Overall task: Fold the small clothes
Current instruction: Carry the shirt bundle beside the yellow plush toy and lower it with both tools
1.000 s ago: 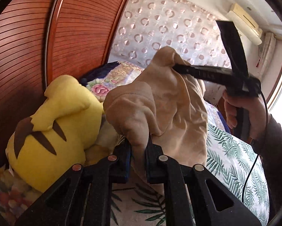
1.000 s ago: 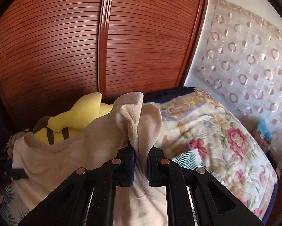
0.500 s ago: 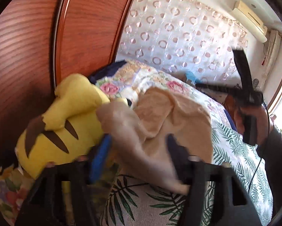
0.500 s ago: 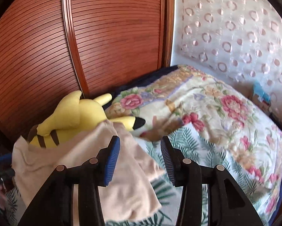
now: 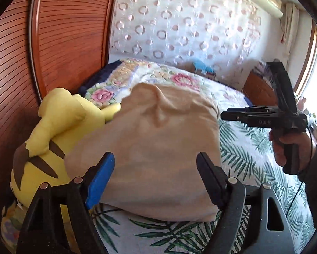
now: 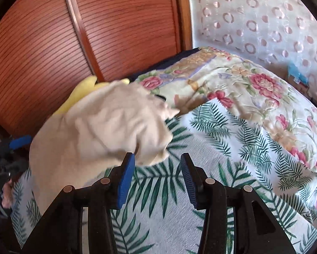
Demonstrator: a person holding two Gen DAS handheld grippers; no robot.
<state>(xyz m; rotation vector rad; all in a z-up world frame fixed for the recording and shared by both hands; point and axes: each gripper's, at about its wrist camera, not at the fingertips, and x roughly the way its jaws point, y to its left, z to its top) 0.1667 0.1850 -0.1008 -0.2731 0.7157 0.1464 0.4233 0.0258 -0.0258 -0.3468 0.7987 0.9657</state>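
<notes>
The tan cloth lies dropped on the bed beside the yellow toy, because the left hand-held gripper has just opened wide and the right hand-held gripper is half open and empty.

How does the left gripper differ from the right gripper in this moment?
The left gripper stands wider than the right gripper. The beige garment lies between the left gripper's fingers; only leaf-print sheet shows between the right gripper's. Shared: both have just been opening and grip nothing.

Yellow plush toy mostly hidden, seemingly.
</notes>
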